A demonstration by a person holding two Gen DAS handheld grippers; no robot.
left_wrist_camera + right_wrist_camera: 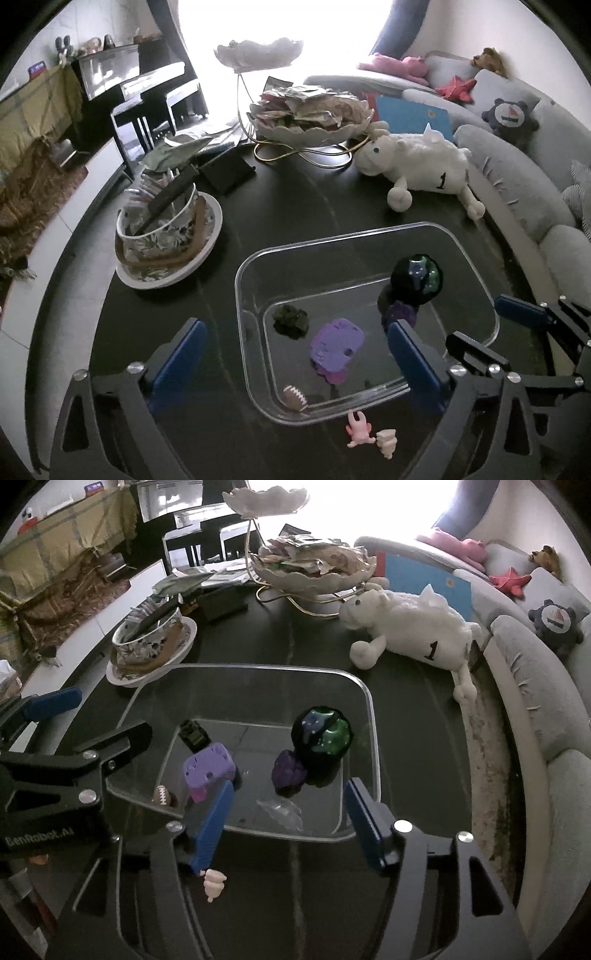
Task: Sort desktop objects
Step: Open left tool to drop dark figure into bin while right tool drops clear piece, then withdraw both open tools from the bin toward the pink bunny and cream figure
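Both blue-fingered grippers — left (pixel 295 354), right (pixel 291 819) — are hanging released and empty over the clear plastic bin (pixel 476 258); two small pink figurines (pixel 357 430) are lying outside its near wall — easily knocked away.

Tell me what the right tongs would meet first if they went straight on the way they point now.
Probably the near wall of the clear plastic bin, then the crumpled clear wrapper inside it; depth is unclear. The right tongs are open.
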